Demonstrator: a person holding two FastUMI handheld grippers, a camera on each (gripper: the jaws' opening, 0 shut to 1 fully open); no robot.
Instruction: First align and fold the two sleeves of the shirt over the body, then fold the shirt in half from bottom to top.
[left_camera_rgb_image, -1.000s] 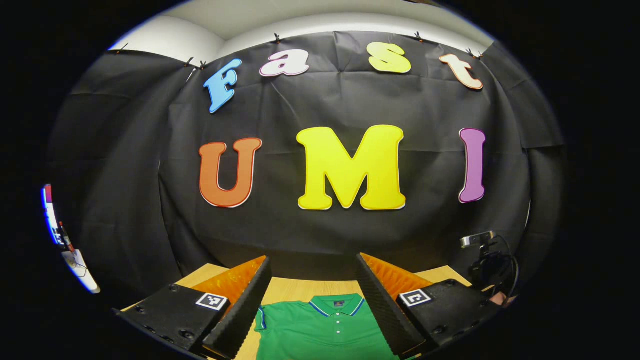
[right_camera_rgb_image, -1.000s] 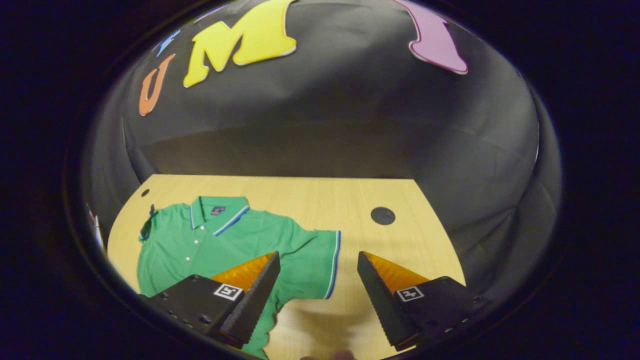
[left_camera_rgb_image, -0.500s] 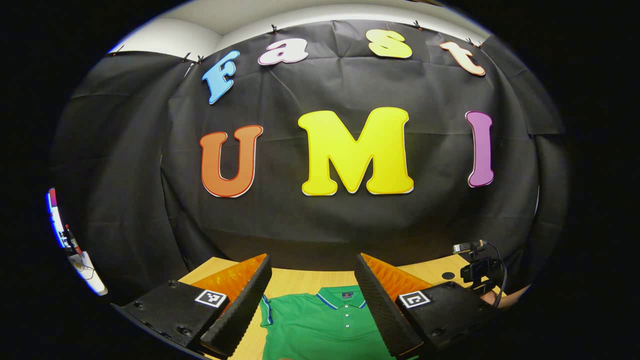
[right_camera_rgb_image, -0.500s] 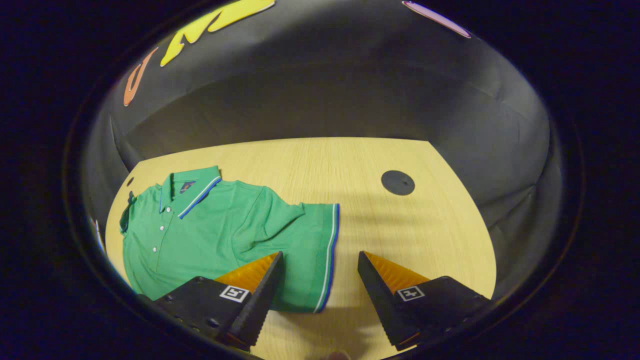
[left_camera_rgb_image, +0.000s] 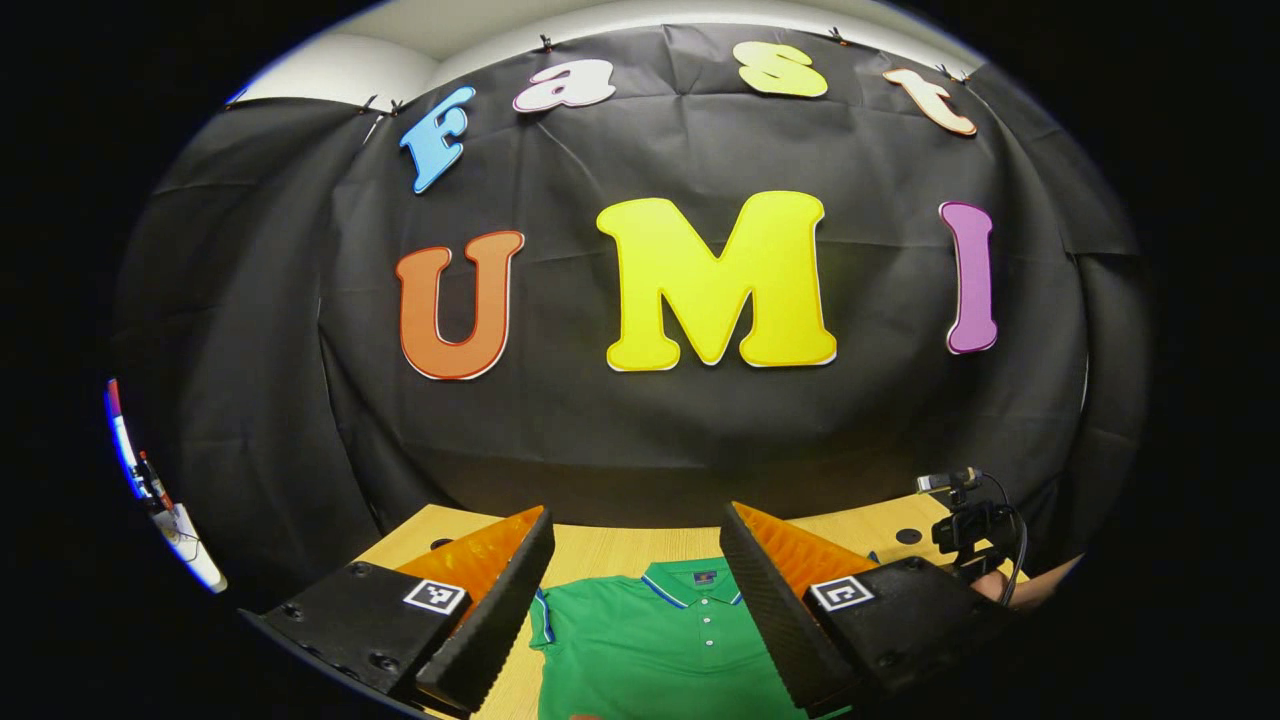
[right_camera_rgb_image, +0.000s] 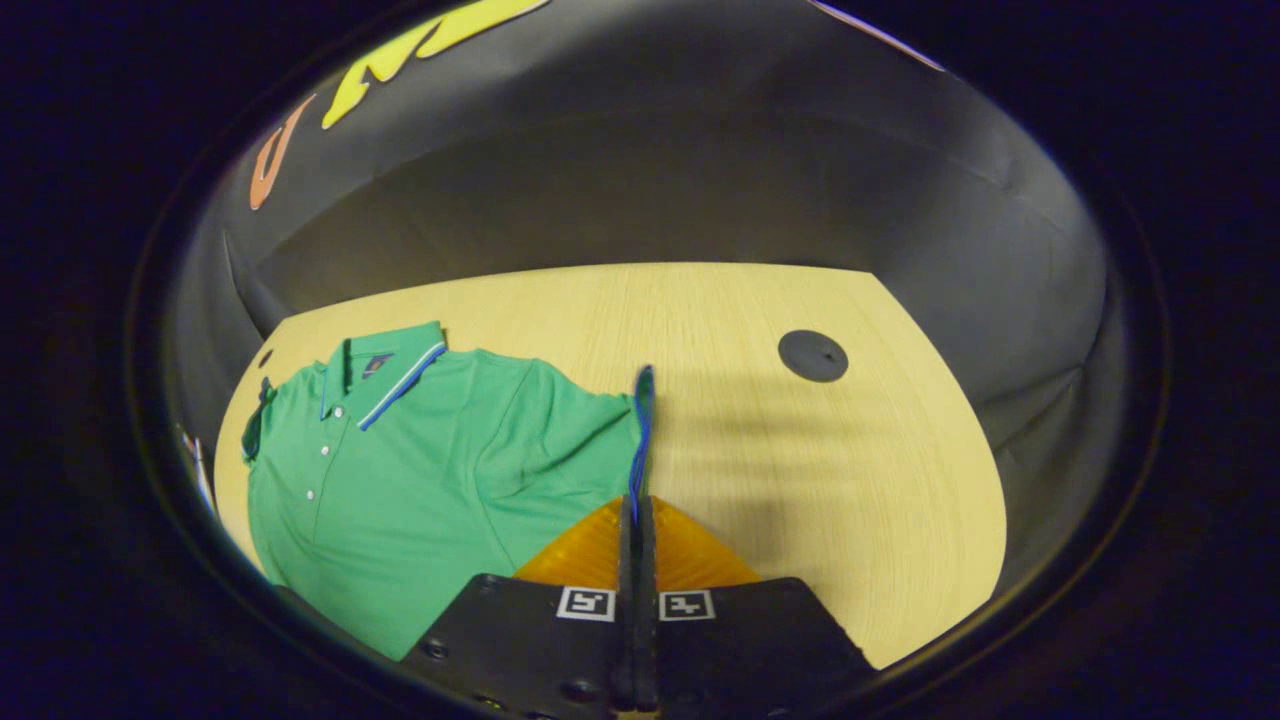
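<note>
Right gripper (right_camera_rgb_image: 636, 510): fingers pressed together at 6 o'clock of the right gripper view, clamped on the sleeve hem; half a second ago spread wide with the hem lying between them.
Sleeve (right_camera_rgb_image: 640, 430): blue-piped edge pinched and standing up on its side from the fingertips toward 12 o'clock; previously flat on the table.
Left gripper (left_camera_rgb_image: 637, 600): fingers wide apart at 6 o'clock of the left gripper view, holding nothing, hanging above the collar end of the shirt; spread unchanged from the earlier frames.
Left view change: slightly more of the table in sight than a second ago, shirt a little farther up between the fingers.
Shirt (right_camera_rgb_image: 420, 470): green polo, spread face up on the table, at 8 o'clock of the right gripper view; collar toward 10 o'clock, button placket running down toward 7 o'clock. In the left gripper view (left_camera_rgb_image: 660, 640) at 6 o'clock, collar toward the wall.
Table (right_camera_rgb_image: 760, 440): light wood; round dark cap (right_camera_rgb_image: 812, 355) at 2 o'clock of the sleeve, well apart from it.
Other equipment: small camera on a stand (left_camera_rgb_image: 965, 515) at 4 o'clock of the left gripper view.
Writing: small neck label (left_camera_rgb_image: 704, 577) inside the collar, too small to read; square coded markers on each finger, no legible text.
</note>
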